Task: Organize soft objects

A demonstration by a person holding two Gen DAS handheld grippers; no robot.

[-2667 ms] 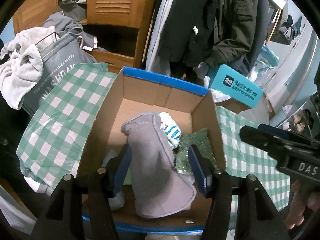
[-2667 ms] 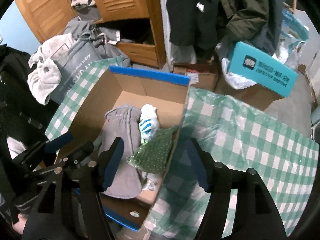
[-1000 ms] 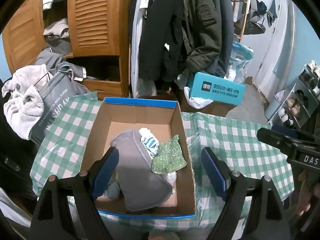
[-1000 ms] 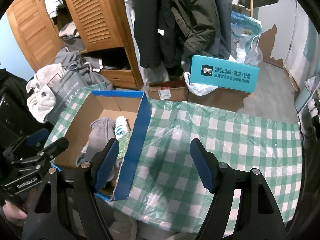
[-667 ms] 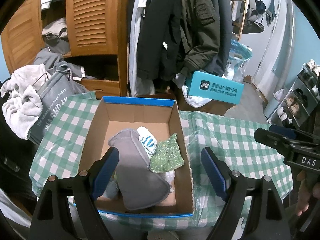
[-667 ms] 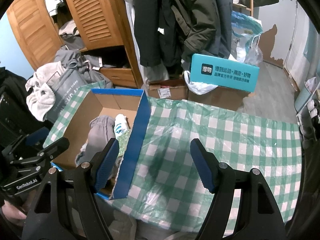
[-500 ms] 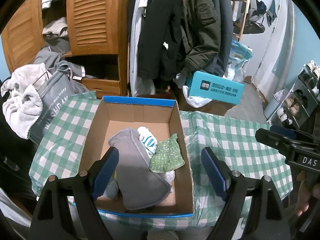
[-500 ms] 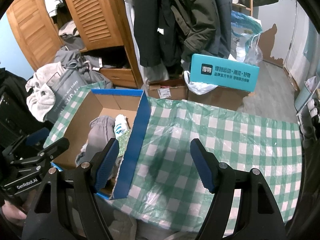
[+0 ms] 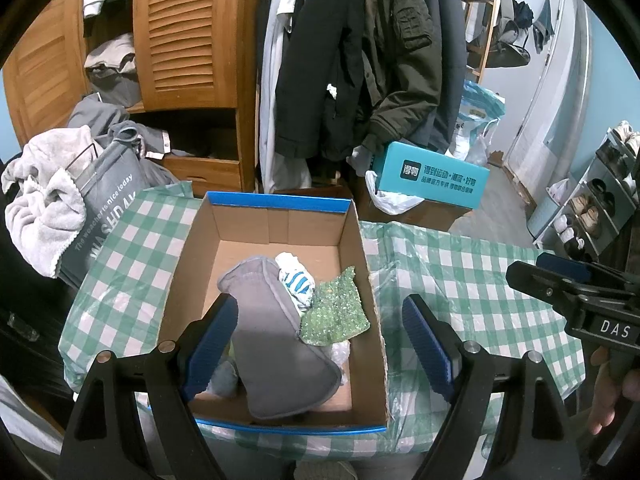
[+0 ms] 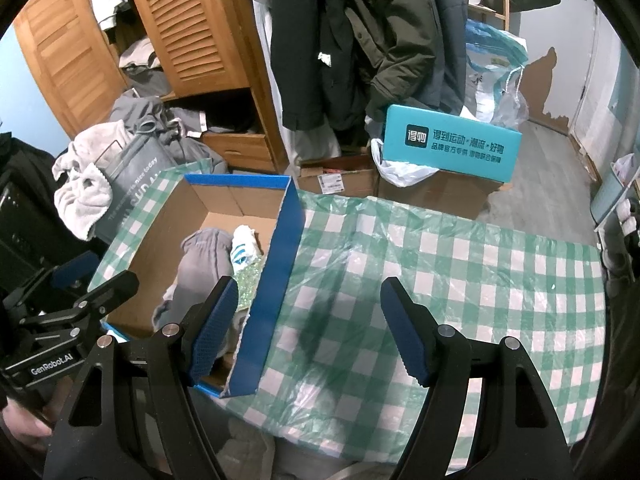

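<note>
A: Where are the soft things?
B: 3 lie in the cardboard box [image 9: 200,248]: grey cloth [image 9: 276,336], striped sock [image 9: 296,282], green sponge [image 9: 334,314].
A: Your grippers?
B: My left gripper [image 9: 320,340] and right gripper [image 10: 306,328] are both spread wide, holding nothing.

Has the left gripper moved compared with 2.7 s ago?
Yes. The left gripper has pulled back and up from the cardboard box, whose whole rim is now visible, and its jaws are wider apart.

Both grippers [image 9: 320,336] back from box [image 9: 276,208].
</note>
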